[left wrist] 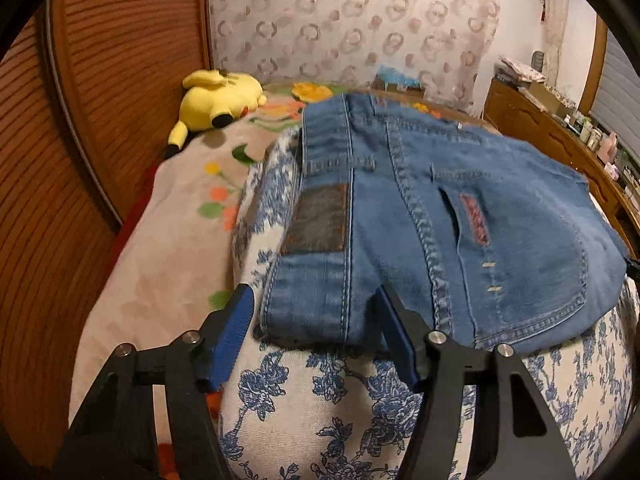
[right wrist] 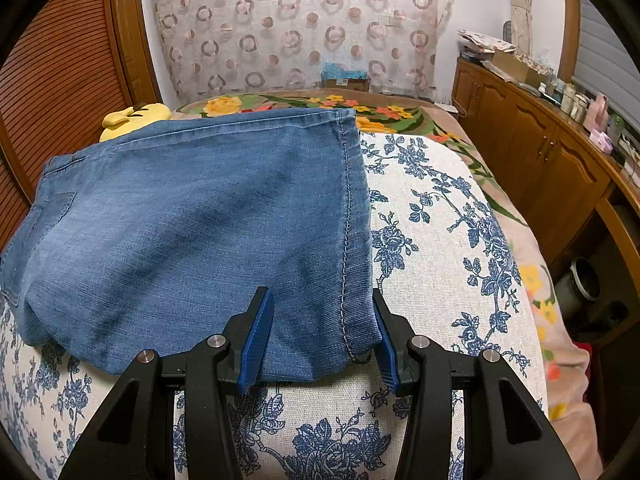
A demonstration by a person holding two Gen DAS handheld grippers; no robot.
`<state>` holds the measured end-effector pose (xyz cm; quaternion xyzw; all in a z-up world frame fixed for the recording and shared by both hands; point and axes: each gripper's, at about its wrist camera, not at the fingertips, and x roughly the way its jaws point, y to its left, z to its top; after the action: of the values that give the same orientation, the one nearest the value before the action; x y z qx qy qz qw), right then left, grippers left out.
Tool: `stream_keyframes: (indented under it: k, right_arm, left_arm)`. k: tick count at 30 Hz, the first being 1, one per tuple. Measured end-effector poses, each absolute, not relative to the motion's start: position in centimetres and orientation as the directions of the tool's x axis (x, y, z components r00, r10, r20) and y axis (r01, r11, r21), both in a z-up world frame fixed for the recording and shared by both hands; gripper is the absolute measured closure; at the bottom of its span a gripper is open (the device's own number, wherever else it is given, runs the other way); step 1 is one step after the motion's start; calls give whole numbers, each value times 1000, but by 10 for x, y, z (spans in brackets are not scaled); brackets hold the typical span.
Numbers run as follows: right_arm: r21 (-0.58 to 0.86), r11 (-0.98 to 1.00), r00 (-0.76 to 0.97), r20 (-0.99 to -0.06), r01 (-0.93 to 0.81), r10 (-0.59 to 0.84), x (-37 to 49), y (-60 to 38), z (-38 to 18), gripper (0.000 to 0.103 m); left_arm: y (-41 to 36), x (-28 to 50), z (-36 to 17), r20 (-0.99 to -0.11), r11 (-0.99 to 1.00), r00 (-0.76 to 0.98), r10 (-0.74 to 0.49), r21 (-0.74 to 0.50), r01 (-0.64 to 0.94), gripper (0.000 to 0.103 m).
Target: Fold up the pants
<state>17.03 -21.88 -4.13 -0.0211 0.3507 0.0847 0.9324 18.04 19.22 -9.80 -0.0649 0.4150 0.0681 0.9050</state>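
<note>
Left wrist view: jeans (left wrist: 420, 208) lie folded into a compact stack on the blue-flowered cushion (left wrist: 320, 412), waistband end and leather patch (left wrist: 320, 220) nearest the camera; the left gripper (left wrist: 316, 300) stands spread wide, gripping nothing, its blue pads either side of the stack's near waistband corner

Right wrist view: the hem end of the jeans (right wrist: 192, 232) lies on the same cushion (right wrist: 440, 240); the right gripper (right wrist: 322, 300) is likewise parted and empty, its fingers either side of the near hem corner; whether the pads touch the denim I cannot tell

Risk, partial grab: the stack is several layers thick; pads closing on the top layer alone would peel it open and undo the fold

Risk, uneven lift: the grippers sit at opposite ends of the jeans; one rising ahead of the other would skew the edges

Risk, soft base: the cushion is rounded and likely yielding; pressing down to get under the denim could drag or crease the lower layers, or let the stack slide toward the cushion's edge

Jeans relative to cushion: on its top, toward the side nearer the yellow plush toy (left wrist: 216, 100); the cushion's other side is bare

Jeans relative to tongs: near edge just ahead of both; a corner between each pair of fingers

Progress: seemingly late; a fold or tidy may remain
</note>
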Motion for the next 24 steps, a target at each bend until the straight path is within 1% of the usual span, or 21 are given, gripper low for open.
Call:
stream_keyframes:
  k: [6, 7, 8, 9, 10, 11, 12, 14, 17, 20, 24]
  right_arm:
    - [-11, 986, 743, -658, -167, 119, 171, -215, -40, 55]
    - [-16, 986, 744, -658, -167, 115, 171, -215, -40, 55]
    - [-19, 986, 745, -657, -166, 113, 171, -214, -40, 55]
    - [-14, 985, 744, -657, -172, 121, 170, -213, -39, 60]
    - [10, 985, 739, -659, -174, 138, 170, -212, -39, 75]
    - [36, 983, 729, -666, -180, 158, 169, -211, -37, 81]
    - [18, 982, 735, -661, -187, 152, 167, -207, -34, 81]
    - [-19, 981, 761, -633, -195, 139, 161, -204, -26, 82]
    - [6, 980, 779, -605, -200, 163, 158, -211, -15, 83]
    - [-11, 980, 808, -567, -201, 159, 152, -217, -1, 84]
    - [-38, 977, 832, -532, -211, 159, 142, -221, 14, 85]
  left_arm:
    - [192, 182, -105, -775, 984, 627, 75, -43, -171, 39]
    - [191, 181, -105, -775, 985, 628, 77, -39, -168, 41]
    - [190, 181, -104, -772, 986, 631, 72, -40, -161, 49]
    - [189, 180, -104, -771, 988, 634, 58, -48, -149, 52]
    - [187, 180, -103, -766, 988, 639, 71, -33, -149, 56]
    - [187, 179, -102, -760, 989, 645, 76, -26, -147, 61]
    - [186, 178, -101, -757, 989, 649, 74, -26, -143, 64]
    - [185, 176, -97, -746, 990, 663, 65, -34, -135, 74]
    - [179, 170, -85, -718, 992, 692, 78, -14, -126, 81]
    - [173, 160, -70, -678, 992, 728, 96, 1, -130, 85]
    - [169, 147, -49, -630, 992, 771, 95, -2, -124, 86]
